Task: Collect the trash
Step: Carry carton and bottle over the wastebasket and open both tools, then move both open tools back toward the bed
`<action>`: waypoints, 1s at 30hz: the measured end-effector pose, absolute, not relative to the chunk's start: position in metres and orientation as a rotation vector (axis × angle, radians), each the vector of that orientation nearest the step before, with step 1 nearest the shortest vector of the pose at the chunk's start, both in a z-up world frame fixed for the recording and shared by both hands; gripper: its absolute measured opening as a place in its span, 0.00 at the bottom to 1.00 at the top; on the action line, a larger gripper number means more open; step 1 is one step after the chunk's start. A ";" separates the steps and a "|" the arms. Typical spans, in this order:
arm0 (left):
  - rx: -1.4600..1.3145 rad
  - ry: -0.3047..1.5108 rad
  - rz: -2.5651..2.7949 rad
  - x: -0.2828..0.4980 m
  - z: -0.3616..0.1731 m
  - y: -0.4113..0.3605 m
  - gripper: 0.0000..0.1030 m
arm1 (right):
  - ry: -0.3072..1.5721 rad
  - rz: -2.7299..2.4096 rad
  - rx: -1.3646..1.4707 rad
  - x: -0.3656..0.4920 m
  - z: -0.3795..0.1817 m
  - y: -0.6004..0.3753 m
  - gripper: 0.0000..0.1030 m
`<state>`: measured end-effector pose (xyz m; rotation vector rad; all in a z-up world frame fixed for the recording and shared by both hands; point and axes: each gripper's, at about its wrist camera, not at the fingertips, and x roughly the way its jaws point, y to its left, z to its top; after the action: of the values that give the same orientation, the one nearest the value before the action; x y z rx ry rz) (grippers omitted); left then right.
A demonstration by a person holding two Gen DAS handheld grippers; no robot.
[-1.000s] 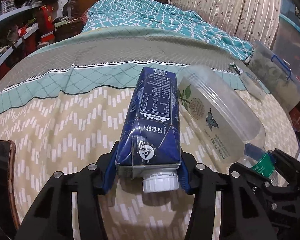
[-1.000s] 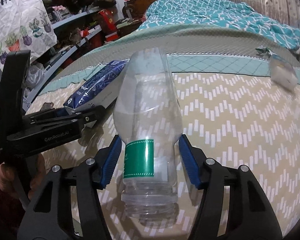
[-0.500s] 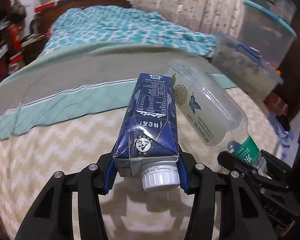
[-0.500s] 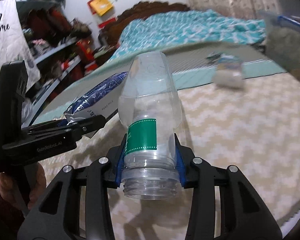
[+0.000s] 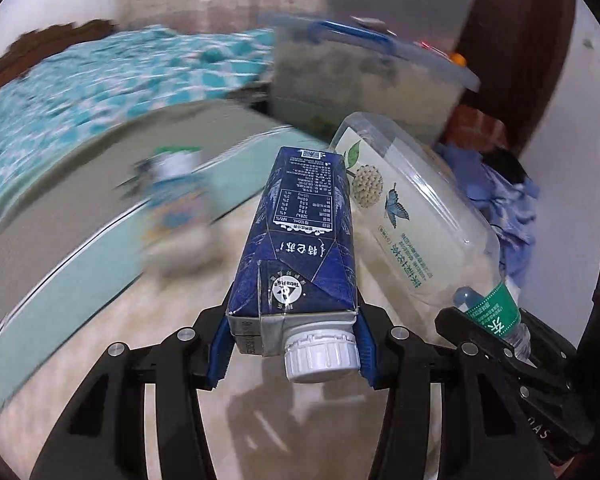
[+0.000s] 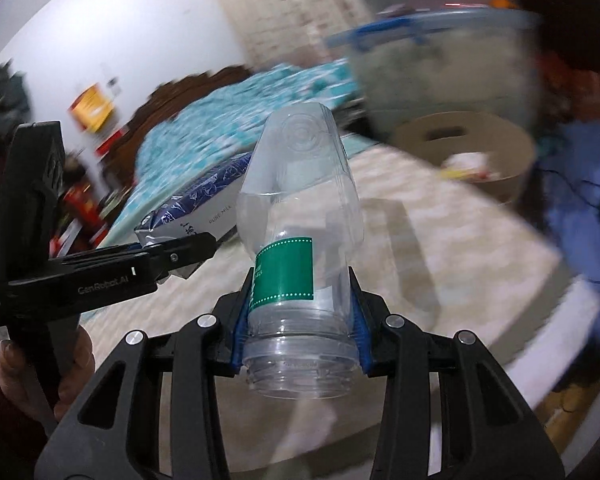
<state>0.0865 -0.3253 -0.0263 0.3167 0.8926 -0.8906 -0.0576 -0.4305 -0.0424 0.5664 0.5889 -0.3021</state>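
Trash is in both grips: the dark blue milk carton point(image 5: 296, 240) sits clamped near its white cap in the left hand-held gripper point(image 5: 292, 344), and the clear plastic bottle point(image 6: 300, 232) with a green label is pinched at its neck end by the right hand-held gripper point(image 6: 298, 332), whose jaws have just been closing onto it. Both hang above the bed point(image 6: 440, 264). Beyond its edge stands a round cardboard bin point(image 6: 512, 148) beside a lidded storage tub point(image 5: 364, 92).
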 end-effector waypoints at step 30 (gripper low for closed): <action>0.205 0.986 -1.002 0.126 -0.014 -0.445 0.81 | 0.509 -0.410 0.776 -0.068 -0.060 -0.547 0.64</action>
<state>0.1259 -0.4452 -0.0137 0.2051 0.9855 -1.0023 -0.0677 -0.5466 -0.0602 0.7759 0.5094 -0.4102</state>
